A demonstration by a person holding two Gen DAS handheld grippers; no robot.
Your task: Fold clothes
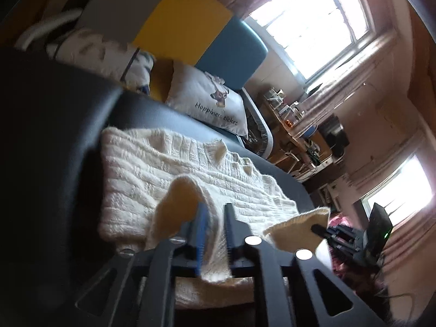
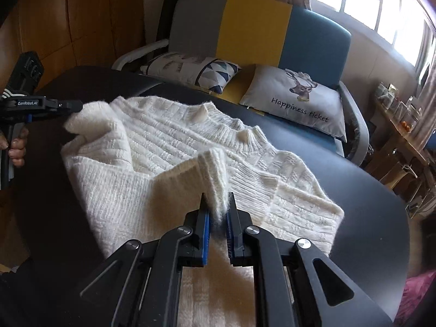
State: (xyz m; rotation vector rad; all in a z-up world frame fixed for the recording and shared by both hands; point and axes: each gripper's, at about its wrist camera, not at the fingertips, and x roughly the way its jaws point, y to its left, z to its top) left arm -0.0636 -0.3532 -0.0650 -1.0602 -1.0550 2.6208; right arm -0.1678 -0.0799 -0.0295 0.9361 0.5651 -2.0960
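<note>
A white knitted sweater (image 2: 169,136) lies spread on a dark round table (image 2: 354,190), neckline toward the sofa. My right gripper (image 2: 217,199) is shut on a ribbed edge of the sweater, which stands up in a fold between the blue pads. In the left wrist view the same gripper (image 1: 313,227) pinches a raised cream flap at the right. My left gripper (image 1: 214,208) has sweater (image 1: 152,169) cloth between its fingers, lifted off the table (image 1: 54,136). Seen from the right wrist, the left gripper (image 2: 80,106) holds up the sweater's far left corner.
Behind the table stands a grey, yellow and blue sofa (image 2: 253,24) with a deer pillow (image 2: 297,100) and a patterned pillow (image 2: 190,68). A shelf with jars (image 2: 395,109) is at the right. A hand (image 2: 17,147) grips the left gripper's handle. Pink cloth (image 2: 417,294) lies below the table's edge.
</note>
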